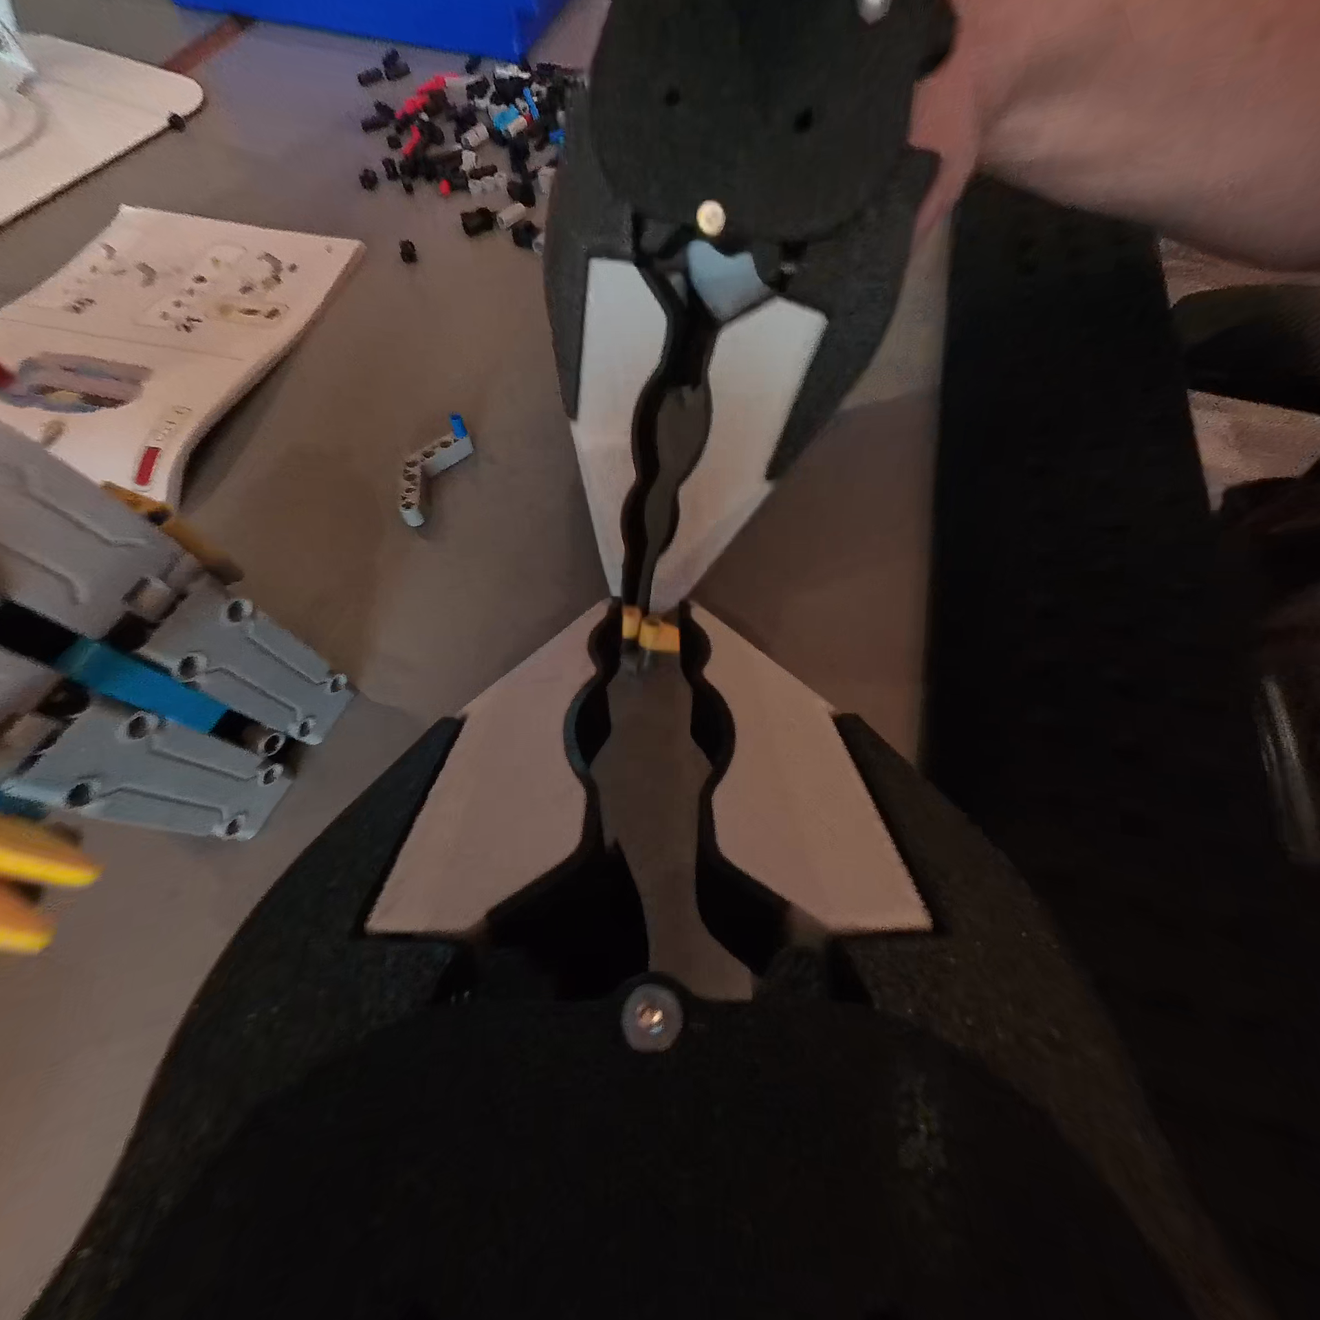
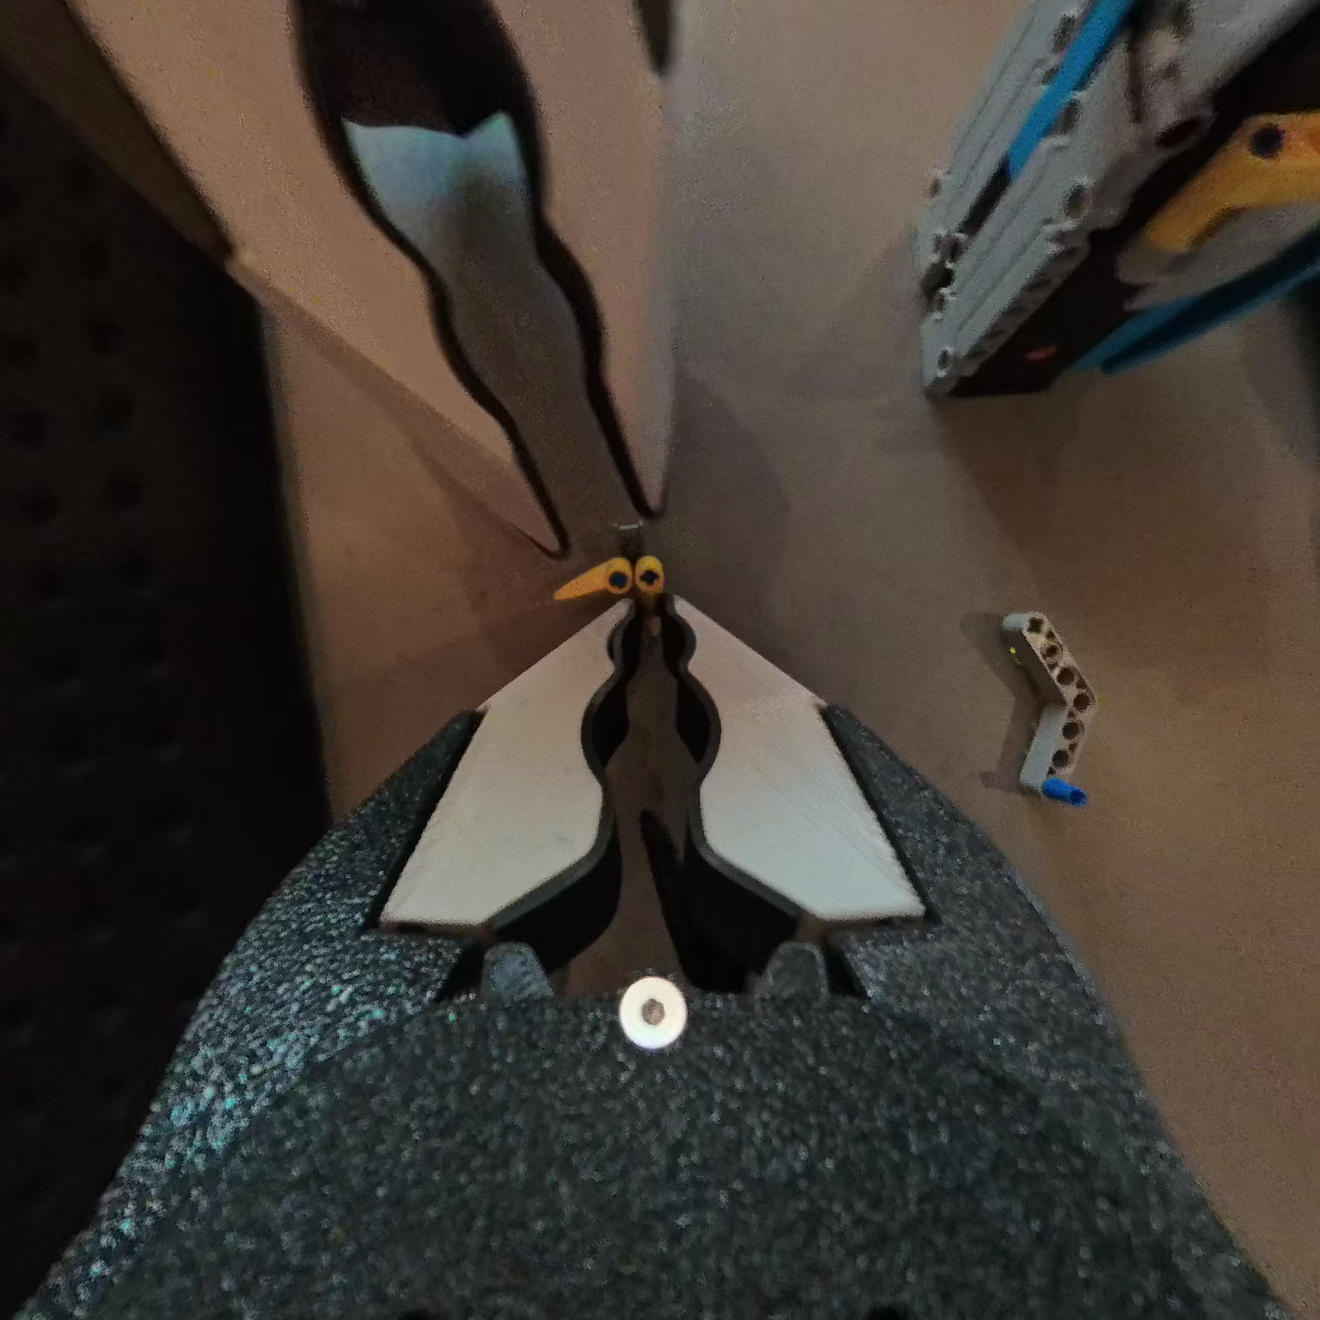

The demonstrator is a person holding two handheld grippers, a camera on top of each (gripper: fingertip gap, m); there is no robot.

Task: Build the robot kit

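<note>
1. My left gripper [image 1: 646, 620] has its jaws pressed nearly together at the tips, pinching the dark stub end of a small yellow piece [image 1: 650, 633].
2. My right gripper [image 2: 646, 607] meets it tip to tip. Its jaws are likewise closed down, nipping that yellow piece [image 2: 639, 576] from the opposite side. From the right wrist view the piece reads as two yellow round ends side by side, each with a dark hole, and a pointed yellow tab sticking out to one side.
3. Both grippers hang above the brown surface [image 1: 343, 400]; whether the piece touches it I cannot tell.
4. Near, on the surface: a grey bent beam [image 1: 432, 471] with a row of holes and a blue pin [image 1: 458, 426] at one end, lying alone.
5. To one side: a larger built model [image 1: 193, 721] of grey panels with a blue strip, black parts and yellow bits, blurred at the frame edge.
6. Farther: an open instruction booklet [image 1: 178, 343], flat.
7. Farther still: a loose heap of small parts [image 1: 471, 150], mostly black with red, grey and blue.
8. Farthest: a blue box [image 1: 371, 18] at the surface's back edge.
9. A person's hand [image 1: 1143, 121] grips the right gripper's body.
</note>
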